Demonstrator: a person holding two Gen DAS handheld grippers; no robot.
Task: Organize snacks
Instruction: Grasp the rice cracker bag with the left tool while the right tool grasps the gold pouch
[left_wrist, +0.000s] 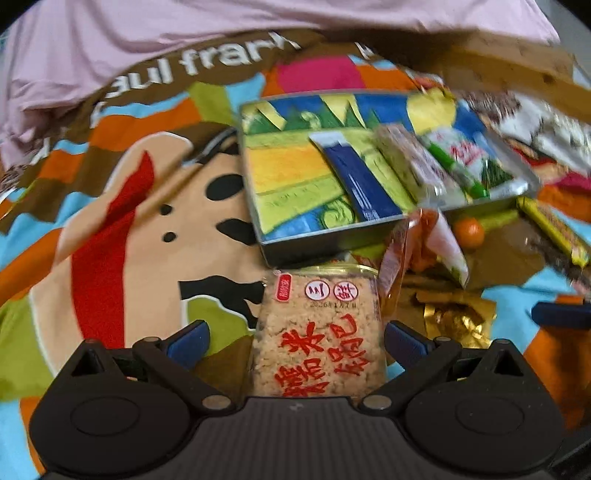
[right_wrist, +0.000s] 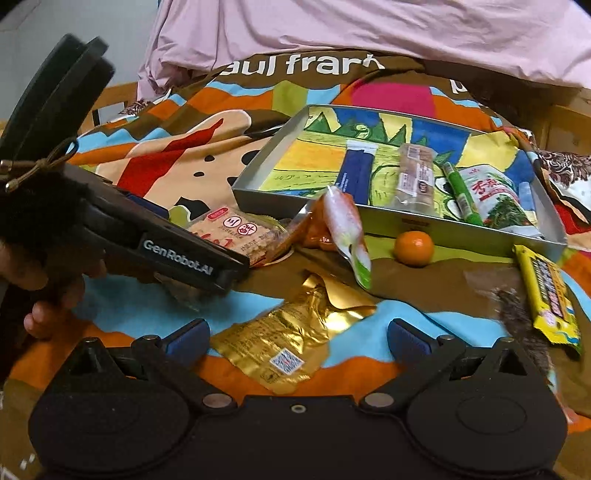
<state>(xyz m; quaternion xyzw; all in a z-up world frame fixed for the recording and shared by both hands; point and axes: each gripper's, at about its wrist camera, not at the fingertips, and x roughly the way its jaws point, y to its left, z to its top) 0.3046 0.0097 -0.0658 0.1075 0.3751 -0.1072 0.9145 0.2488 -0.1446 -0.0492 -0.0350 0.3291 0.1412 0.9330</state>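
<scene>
Beige crumbly rice-cake packet with red lettering (left_wrist: 317, 332) between the wide-spread left gripper (left_wrist: 295, 338), untouched, right gripper (right_wrist: 295, 338) spread wide over a crinkled gold foil packet (right_wrist: 284, 336), grasping nothing, silver rectangular tin tray (right_wrist: 480, 230) beyond

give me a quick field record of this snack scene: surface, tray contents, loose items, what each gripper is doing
surface: colourful cartoon-print blanket
tray: shallow metal tray with a painted liner
in tray: blue stick packet, clear-wrapped bar, green stick, green-and-white pouch
loose on the blanket: gold foil packet, orange-and-white pouch, small orange, yellow bar
left gripper: open, fingers either side of the rice cracker packet
right gripper: open over the gold foil packet, holding nothing
</scene>
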